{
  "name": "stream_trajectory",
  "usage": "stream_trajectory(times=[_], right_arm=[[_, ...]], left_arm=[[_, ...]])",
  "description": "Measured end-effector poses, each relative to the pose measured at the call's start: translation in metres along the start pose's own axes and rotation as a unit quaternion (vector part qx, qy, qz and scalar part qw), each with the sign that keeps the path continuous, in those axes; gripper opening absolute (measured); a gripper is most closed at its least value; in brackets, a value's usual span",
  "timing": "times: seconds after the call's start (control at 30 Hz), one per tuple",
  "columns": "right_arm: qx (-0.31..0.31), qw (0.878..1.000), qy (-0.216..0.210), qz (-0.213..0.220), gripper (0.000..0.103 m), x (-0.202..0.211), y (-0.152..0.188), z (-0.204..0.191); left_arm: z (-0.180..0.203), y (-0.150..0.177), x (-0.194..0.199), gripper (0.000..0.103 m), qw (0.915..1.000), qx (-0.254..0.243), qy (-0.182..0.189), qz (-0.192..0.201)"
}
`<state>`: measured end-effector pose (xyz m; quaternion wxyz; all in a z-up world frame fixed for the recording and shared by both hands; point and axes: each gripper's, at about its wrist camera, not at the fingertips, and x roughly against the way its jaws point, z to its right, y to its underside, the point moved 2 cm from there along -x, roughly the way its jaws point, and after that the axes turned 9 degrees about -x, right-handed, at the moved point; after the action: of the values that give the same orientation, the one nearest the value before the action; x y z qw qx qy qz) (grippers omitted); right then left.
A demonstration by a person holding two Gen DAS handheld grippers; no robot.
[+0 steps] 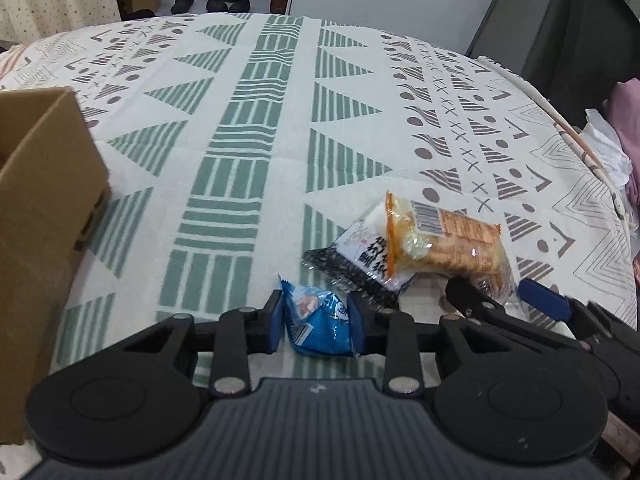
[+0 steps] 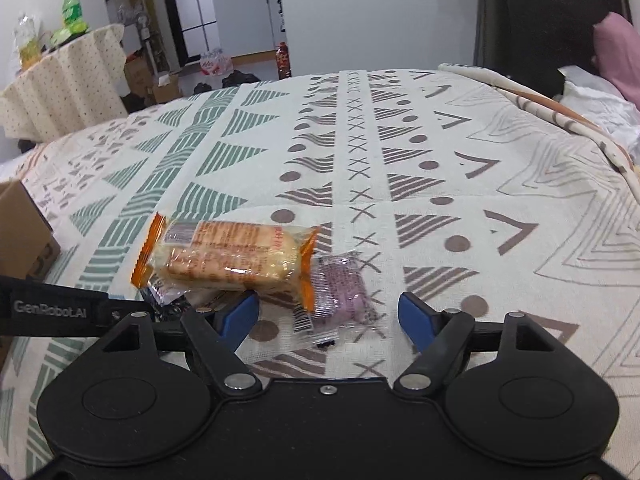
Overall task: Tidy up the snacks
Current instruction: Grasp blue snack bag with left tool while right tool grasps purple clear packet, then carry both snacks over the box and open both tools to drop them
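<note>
My left gripper (image 1: 316,322) is shut on a small blue snack packet (image 1: 320,324), just above the patterned cloth. Ahead and right lie an orange cracker pack (image 1: 448,244) resting on a black-and-white packet (image 1: 356,264). My right gripper (image 2: 328,316) is open, its jaws on either side of a clear packet with a purple snack (image 2: 340,292). The orange cracker pack (image 2: 228,256) lies just left of it and touches it. The right gripper (image 1: 508,300) also shows at the right of the left wrist view.
A brown cardboard box (image 1: 40,208) stands at the left on the cloth-covered table (image 1: 256,128); its corner shows in the right wrist view (image 2: 24,236). A dark chair (image 1: 560,16) and pink cloth (image 2: 616,52) are beyond the right edge. Another draped table (image 2: 64,84) stands far left.
</note>
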<state>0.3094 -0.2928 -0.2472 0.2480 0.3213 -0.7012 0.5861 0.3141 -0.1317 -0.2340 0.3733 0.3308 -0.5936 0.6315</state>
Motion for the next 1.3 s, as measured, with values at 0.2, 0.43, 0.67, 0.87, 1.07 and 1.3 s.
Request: stream_trajectory(times=[0.2,0.43,0.67,0.87,1.07,1.3], right_arm=[[0.028,0.999,0.016,-0.008,0.05,-0.006,0.002,-0.005],[0.042,0.999,0.027,-0.014,0.043,0.007,0.008,-0.011],[0.041,0.998,0.044,-0.015,0.037,0.031,0.01,-0.011],[0.031,0.998,0.049,0.0,0.036,0.071,0.005,-0.019],[0.06,0.996,0.057,0.028,0.036,0.111,-0.001,-0.041],[0.083,0.994,0.054,0.051,0.036,0.143,-0.003,-0.074]], left_arm=[[-0.021,0.009,0.019,0.031,0.9998,0.012,-0.012,0.006],[-0.054,0.023,0.058,0.03,0.9991,0.028,-0.019,0.025],[-0.069,0.022,0.099,0.03,0.9982,0.022,-0.025,0.049],[-0.072,0.022,0.124,0.031,0.9972,0.004,-0.014,0.074],[-0.072,0.021,0.146,0.03,0.9957,-0.02,-0.008,0.09],[-0.079,0.021,0.173,0.03,0.9927,-0.033,0.002,0.116]])
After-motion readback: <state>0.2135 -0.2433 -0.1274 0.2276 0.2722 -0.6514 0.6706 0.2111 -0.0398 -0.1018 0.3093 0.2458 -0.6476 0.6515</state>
